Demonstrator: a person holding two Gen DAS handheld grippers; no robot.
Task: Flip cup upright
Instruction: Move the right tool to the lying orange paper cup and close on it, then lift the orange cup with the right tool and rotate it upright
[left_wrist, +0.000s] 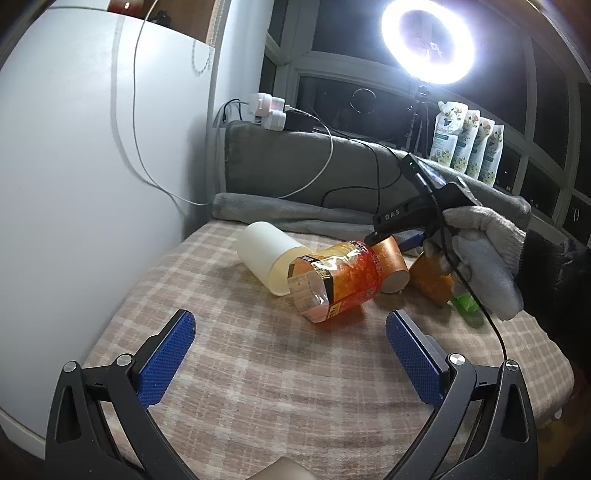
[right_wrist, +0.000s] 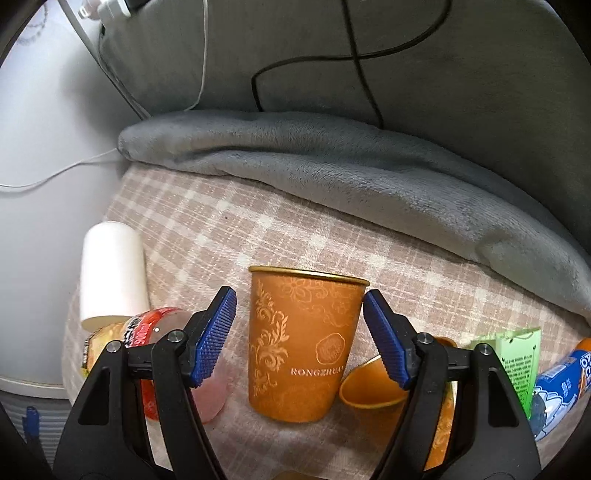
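Glaring ring light (left_wrist: 428, 37), dark fisheye corners

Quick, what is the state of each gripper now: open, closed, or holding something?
Left gripper: open, holding nothing.
Right gripper: open, fingers on either side of the orange cup, not gripping it.

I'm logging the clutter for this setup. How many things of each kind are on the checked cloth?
Orange cups: 2
White cup: 1
Bottles: 2
Green carton: 1
Total: 6 in clear view; the right fingers may hide more.
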